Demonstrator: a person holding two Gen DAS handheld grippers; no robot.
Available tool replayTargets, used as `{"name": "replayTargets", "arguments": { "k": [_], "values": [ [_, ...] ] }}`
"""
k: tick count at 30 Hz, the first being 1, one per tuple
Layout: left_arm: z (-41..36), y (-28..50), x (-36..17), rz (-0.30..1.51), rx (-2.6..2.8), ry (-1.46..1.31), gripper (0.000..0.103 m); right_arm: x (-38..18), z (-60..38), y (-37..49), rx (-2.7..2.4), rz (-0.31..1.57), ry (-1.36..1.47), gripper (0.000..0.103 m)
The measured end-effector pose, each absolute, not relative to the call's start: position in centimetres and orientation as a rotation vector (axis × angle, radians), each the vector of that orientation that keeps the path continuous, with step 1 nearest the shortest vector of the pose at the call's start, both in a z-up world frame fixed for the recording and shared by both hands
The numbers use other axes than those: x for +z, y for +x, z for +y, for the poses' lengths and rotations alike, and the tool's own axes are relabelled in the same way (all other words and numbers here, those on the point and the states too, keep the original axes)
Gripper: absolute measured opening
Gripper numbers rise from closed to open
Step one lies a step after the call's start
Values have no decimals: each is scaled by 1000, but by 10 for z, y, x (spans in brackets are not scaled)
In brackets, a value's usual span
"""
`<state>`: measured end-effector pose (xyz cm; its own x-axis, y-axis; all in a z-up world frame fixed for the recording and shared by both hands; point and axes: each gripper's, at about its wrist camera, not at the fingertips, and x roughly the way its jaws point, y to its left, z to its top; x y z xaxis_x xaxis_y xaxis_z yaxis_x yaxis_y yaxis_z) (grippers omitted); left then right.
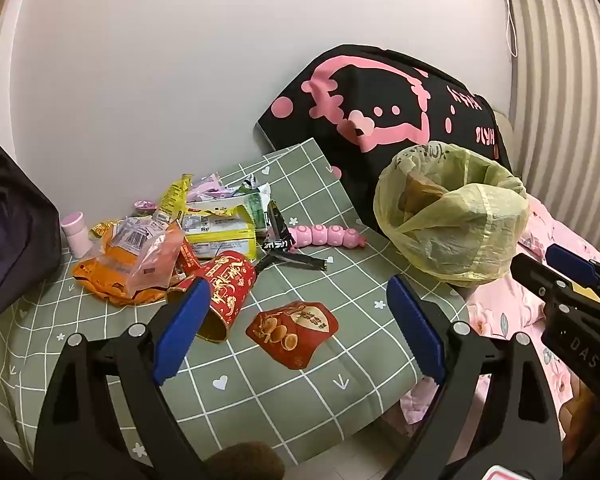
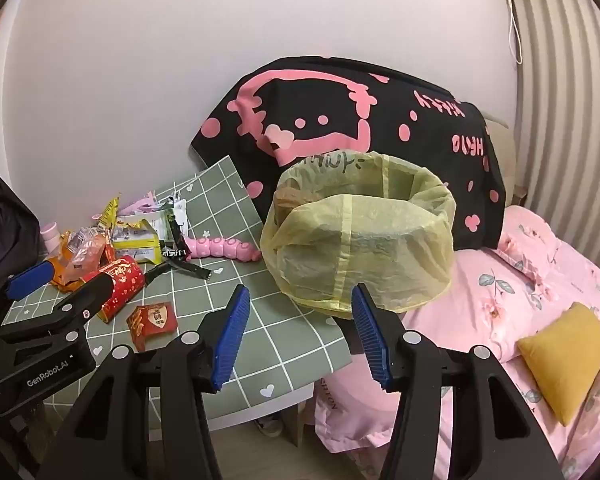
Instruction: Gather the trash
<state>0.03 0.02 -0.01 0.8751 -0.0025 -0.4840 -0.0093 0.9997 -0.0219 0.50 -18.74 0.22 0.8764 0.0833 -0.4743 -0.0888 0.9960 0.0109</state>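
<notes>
Left gripper (image 1: 296, 320) open, nothing between its jaws; right gripper (image 2: 298, 336) also open and empty, aimed at the yellow bag-lined bin (image 2: 360, 236) at the table's right end, beside the bed. Trash lies on the green checked tablecloth (image 1: 260, 392): red snack packet (image 1: 294, 332) directly ahead of the left gripper, flat between the fingertips' line; red paper cup (image 1: 226, 296) on its side just left, long axis running away toward the wrapper pile (image 1: 172, 240). Judgement: left hand is nearer the trash, right nearer the bin. Legible: "GenRobot.AI" and "DAS" on gripper bodies; Chinese lettering on cup, unread.
</notes>
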Motion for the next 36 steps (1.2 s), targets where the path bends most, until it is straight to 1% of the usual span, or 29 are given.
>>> {"name": "replayTargets", "arguments": {
  "k": [36],
  "values": [
    [-1,0,-2,507,-3,-30,85,4,-190,2,90,496,-7,50]
  ]
}}
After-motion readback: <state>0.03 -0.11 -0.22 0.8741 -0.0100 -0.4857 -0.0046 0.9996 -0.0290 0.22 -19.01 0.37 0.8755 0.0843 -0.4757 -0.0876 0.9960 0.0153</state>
